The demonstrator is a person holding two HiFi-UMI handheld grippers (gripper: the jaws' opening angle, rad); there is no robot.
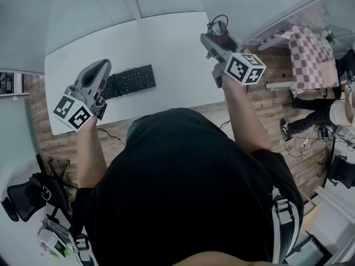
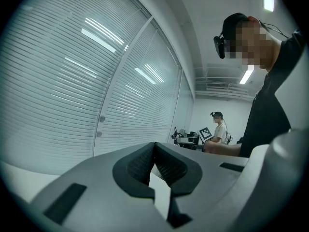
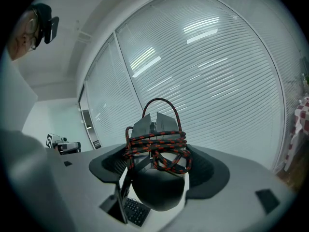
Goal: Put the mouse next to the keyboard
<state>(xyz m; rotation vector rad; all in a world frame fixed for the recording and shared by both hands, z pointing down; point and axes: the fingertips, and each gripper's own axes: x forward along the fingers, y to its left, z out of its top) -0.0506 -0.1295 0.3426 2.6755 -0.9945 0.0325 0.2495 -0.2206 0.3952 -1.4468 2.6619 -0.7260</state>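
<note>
Right gripper (image 3: 155, 125) is clamped on the black mouse (image 3: 159, 192), with a red-black braided cable (image 3: 166, 153) coiled around the mouse and jaw tips. In the head view the mouse sits over the right end of the white table (image 1: 166, 43), well apart from the keyboard (image 1: 128, 81); it looks lifted off the surface, though that's hard to confirm. Left gripper (image 2: 154, 153) has its pads together with nothing between them, near the keyboard's left end.

Black mouse (image 3: 159, 192), red-and-black cable coiled round it, was clamped in the right gripper (image 3: 159, 170) at frame centre — black keyboard (image 1: 128, 82) lay flat on the white table (image 1: 166, 43), centre-left, well apart.
</note>
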